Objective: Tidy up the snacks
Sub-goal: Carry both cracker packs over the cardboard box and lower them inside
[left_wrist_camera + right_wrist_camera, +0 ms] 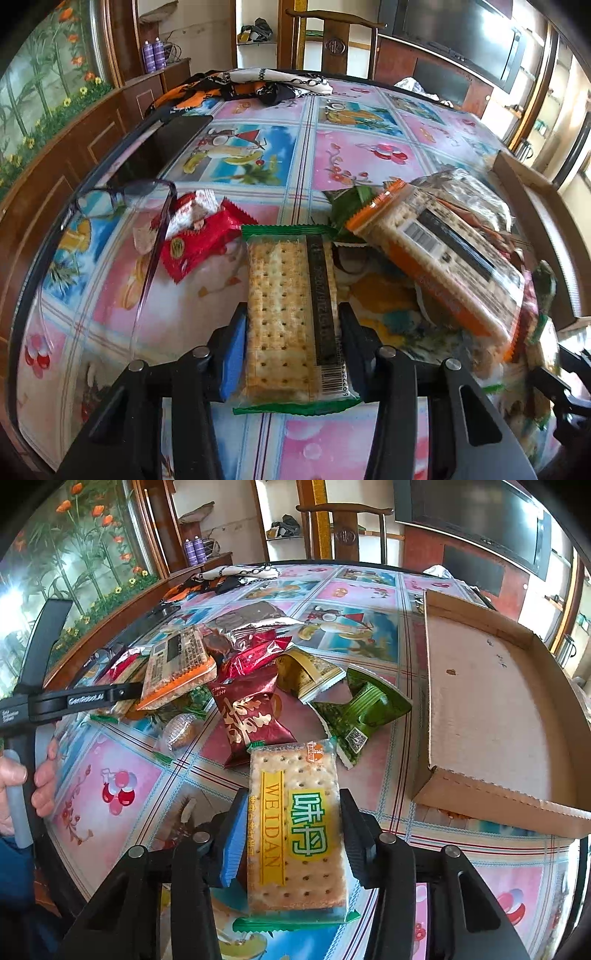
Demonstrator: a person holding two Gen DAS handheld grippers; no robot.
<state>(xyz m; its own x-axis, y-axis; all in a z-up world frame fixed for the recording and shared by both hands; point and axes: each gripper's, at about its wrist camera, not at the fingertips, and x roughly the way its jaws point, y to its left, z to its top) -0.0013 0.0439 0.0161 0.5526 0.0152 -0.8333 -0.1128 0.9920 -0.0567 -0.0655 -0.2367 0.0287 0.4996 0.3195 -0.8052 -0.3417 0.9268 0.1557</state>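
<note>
In the left wrist view, my left gripper (291,347) is shut on a green-edged cracker pack (280,314) that lies flat, label side down, on the table. My right gripper (293,834) is shut on a second green-edged cracker pack (295,830) printed "WEIDAN", its far end tilted up. Beyond it lies a loose pile of snacks: an orange-edged cracker pack (177,664), a dark red pack (251,716), a yellow pack (310,672) and a green pack (365,705). The orange-edged pack (436,258) and red packs (195,243) also show beyond the left gripper.
A shallow open cardboard box (487,701) sits at the right of the table. Glasses (122,199), a dark phone (166,147) and a patterned cloth (258,85) lie at the left and far side. A hand (40,786) holds the left tool. A wooden chair (336,40) stands behind the table.
</note>
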